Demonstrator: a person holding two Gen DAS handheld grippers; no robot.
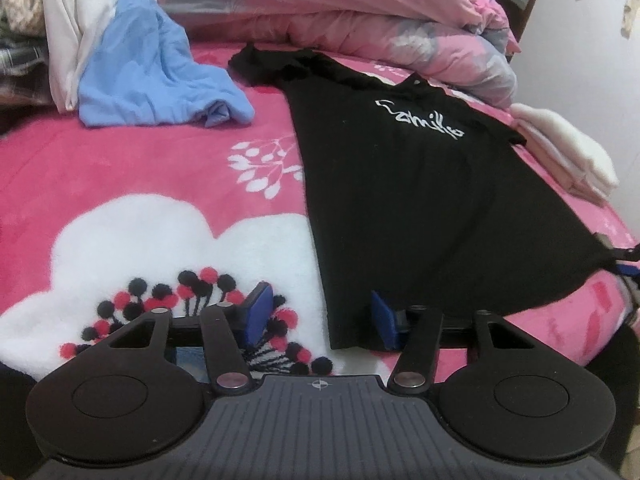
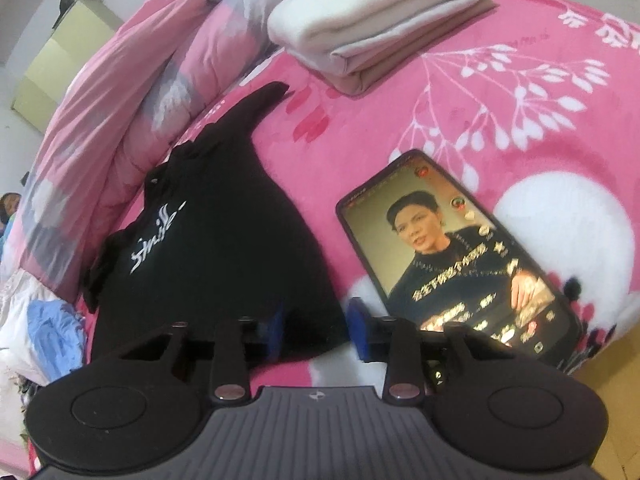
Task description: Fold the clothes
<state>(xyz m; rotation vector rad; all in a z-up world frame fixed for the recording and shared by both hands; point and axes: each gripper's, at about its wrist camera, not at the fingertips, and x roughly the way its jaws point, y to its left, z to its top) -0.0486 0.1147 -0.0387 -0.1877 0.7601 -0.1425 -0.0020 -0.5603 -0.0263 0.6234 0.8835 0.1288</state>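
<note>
Pink floral bedding (image 1: 120,168) carries the black T-shirt (image 1: 400,184) spread flat for folding, its near hem corners sitting between the parted pads of the left gripper (image 1: 320,320) and right gripper (image 2: 316,326), neither visibly pinching yet.

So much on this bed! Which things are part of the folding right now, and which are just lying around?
In the job:
- black T-shirt with white script, spread flat
- left tongs and right tongs at its hem corners

Lying about:
- crumpled light-blue garment
- folded white cloth stack
- smartphone playing video
- pink quilt
</note>
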